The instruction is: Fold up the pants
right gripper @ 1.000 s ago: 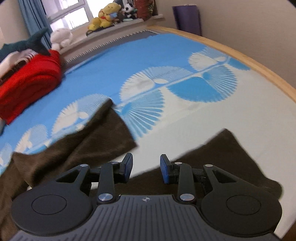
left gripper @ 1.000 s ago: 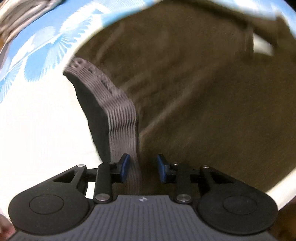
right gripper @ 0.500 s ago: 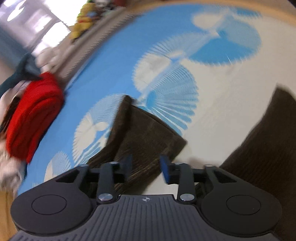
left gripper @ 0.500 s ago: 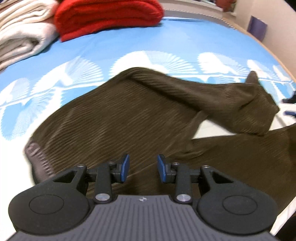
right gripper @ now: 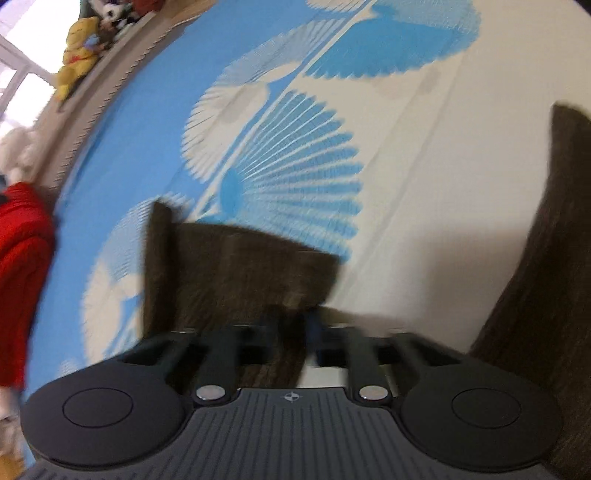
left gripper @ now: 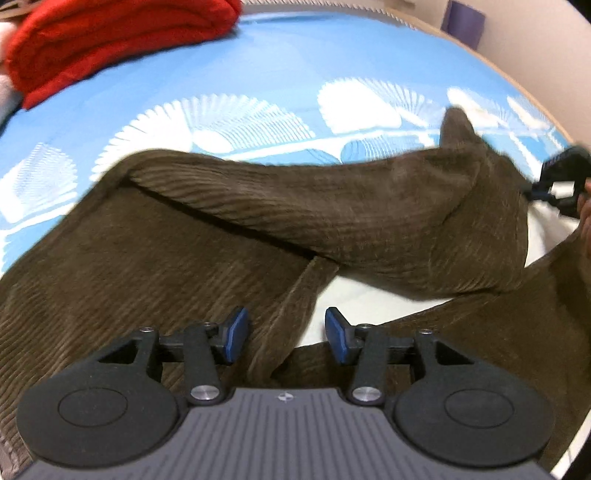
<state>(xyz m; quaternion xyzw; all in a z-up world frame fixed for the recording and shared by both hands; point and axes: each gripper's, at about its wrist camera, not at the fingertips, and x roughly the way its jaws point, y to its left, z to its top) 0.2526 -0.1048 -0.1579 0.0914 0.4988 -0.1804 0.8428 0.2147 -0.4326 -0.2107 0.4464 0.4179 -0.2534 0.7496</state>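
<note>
Dark brown corduroy pants [left gripper: 332, 206] lie spread on a blue and white bed sheet [left gripper: 295, 74]. In the left wrist view one leg runs across to the right and the other lies nearer, below it. My left gripper [left gripper: 286, 334] is open and empty over the crotch area. My right gripper shows at the far right [left gripper: 554, 181] by the far leg's end. In the right wrist view my right gripper [right gripper: 291, 332] is blurred, its fingers closed in on the hem of that leg [right gripper: 240, 269]. The other leg [right gripper: 535, 314] lies at the right.
A folded red blanket [left gripper: 110, 40] lies at the back left of the bed. A wooden bed edge [left gripper: 517, 77] and a purple object [left gripper: 463, 18] are at the back right. Stuffed toys [right gripper: 79, 51] sit on a window ledge.
The left gripper has pulled back from the waistband and now looks over the whole pants. The right gripper has swung down onto the far leg's hem and its fingers have closed in.
</note>
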